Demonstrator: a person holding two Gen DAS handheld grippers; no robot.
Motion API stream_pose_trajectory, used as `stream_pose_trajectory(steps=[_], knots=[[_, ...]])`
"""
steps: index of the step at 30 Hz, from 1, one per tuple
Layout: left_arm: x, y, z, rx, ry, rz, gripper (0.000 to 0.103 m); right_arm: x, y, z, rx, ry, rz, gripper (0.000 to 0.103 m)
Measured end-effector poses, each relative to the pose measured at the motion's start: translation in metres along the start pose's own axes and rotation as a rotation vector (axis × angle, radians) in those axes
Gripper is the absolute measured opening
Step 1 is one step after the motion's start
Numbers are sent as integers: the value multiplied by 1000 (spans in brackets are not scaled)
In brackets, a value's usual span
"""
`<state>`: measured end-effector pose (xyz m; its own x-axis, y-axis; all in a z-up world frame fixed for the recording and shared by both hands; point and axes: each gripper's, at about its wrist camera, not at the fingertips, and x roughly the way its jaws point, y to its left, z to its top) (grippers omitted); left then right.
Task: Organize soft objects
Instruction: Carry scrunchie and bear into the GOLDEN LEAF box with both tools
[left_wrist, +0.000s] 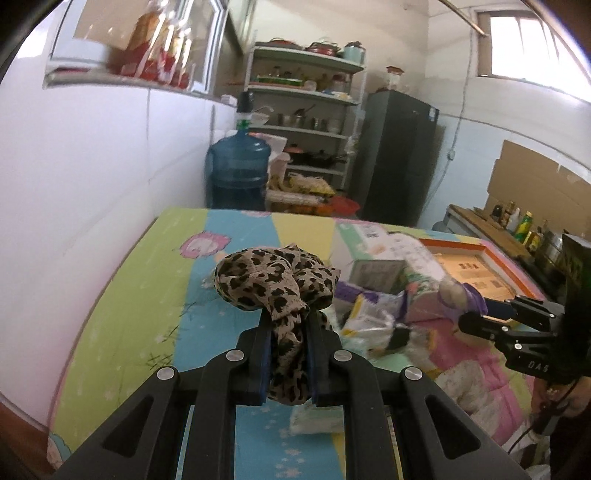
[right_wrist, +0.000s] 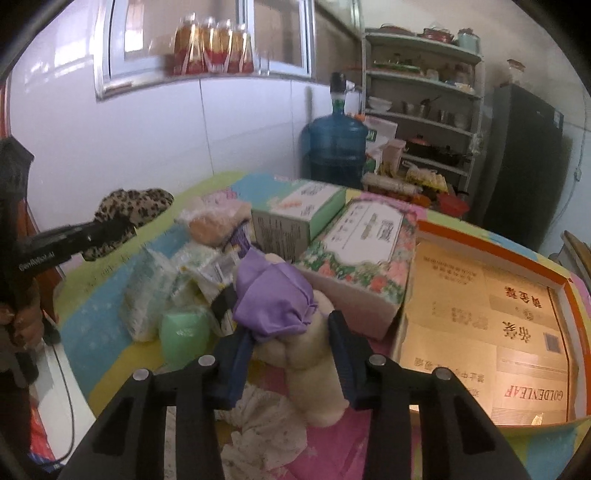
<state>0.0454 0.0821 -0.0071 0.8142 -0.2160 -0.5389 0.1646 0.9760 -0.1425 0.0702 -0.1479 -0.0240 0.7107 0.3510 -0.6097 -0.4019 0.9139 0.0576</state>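
Observation:
My left gripper (left_wrist: 287, 325) is shut on a leopard-print cloth (left_wrist: 275, 282) and holds it bunched above the colourful table mat (left_wrist: 155, 295); it also shows in the right wrist view (right_wrist: 110, 225) with the cloth (right_wrist: 135, 208). My right gripper (right_wrist: 291, 332) is shut on a cream plush toy in a purple dress (right_wrist: 275, 299), held above the mat; in the left wrist view it is at the right (left_wrist: 467, 317) with the toy (left_wrist: 458, 293). An open orange-rimmed box (right_wrist: 495, 243) lies to the right of the toy.
A pile of plastic-wrapped packs (right_wrist: 177, 273), a green pouch (right_wrist: 184, 332) and a patterned cloth (right_wrist: 266, 424) lie on the mat. Two tissue boxes (right_wrist: 362, 254) stand behind. A water jug (right_wrist: 336, 147), shelves (right_wrist: 421, 92) and a dark fridge (right_wrist: 524, 158) stand beyond the table.

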Motion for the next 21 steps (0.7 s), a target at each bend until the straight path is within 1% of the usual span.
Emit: stream_pose_trajectory(steps=[2, 5, 9, 14, 21], knots=[[-2, -6, 2, 8, -6, -4, 15, -9, -3, 2, 11, -32, 2, 41], [-5, -18, 7, 10, -19, -30, 15, -20, -8, 5, 28, -73, -9, 41], [-5, -37, 14, 6, -34, -70, 15, -35, -24, 9, 85, -133, -21, 41], [-6, -73, 22, 55, -55, -117, 15, -56, -43, 9, 127, -191, -47, 41], [-1, -129, 31, 103, -57, -198, 15, -85, -75, -2, 187, -238, -106, 41]])
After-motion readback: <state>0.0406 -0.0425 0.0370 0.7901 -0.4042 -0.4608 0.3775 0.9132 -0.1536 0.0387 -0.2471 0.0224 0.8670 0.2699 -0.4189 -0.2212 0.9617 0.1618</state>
